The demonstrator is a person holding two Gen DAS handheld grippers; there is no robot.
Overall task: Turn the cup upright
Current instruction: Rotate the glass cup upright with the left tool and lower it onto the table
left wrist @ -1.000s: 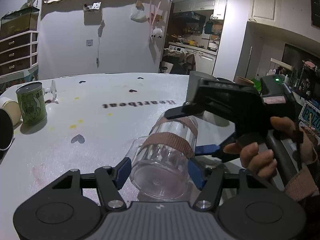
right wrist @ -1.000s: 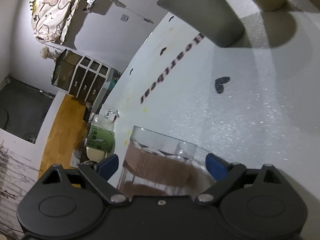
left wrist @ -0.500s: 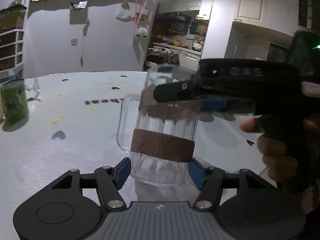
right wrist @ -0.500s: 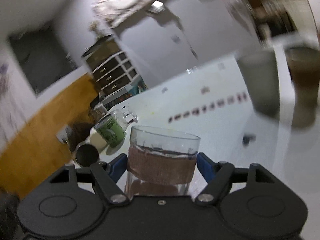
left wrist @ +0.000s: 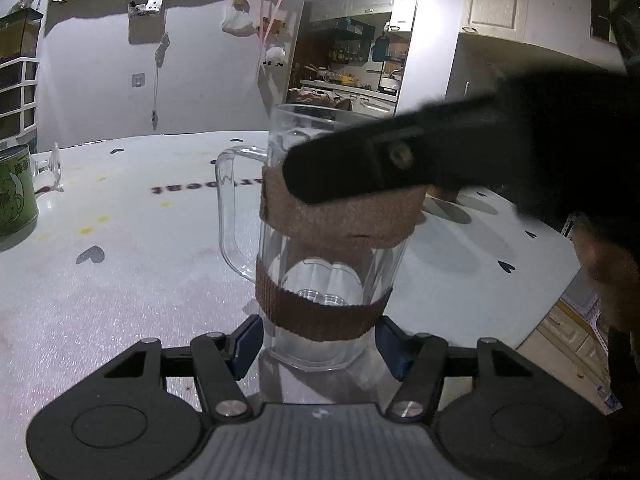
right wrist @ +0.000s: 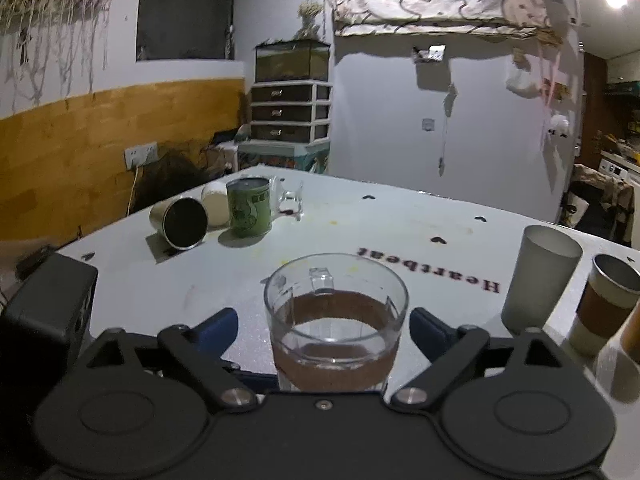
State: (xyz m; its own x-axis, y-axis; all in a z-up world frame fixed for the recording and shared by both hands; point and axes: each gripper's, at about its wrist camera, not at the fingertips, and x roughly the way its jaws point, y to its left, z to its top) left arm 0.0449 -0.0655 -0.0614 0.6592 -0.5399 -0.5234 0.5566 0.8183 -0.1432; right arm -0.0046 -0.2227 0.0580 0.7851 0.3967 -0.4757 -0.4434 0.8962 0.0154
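A green mug stands upright beside a tipped metal cup; a grey tumbler stands well apart.

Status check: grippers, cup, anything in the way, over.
Left gripper open, fingers either side of the cup's base. Right gripper open around its upper band. Clear cup upright on the table, handle away from right gripper. Nothing in the way.

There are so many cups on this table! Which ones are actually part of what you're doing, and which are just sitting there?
In the job:
- clear glass mug, upright on the table, brown bands
- left gripper
- right gripper

Just lying about:
- green mug
- metal cup on its side
- grey tumbler
- brown-sleeved cup
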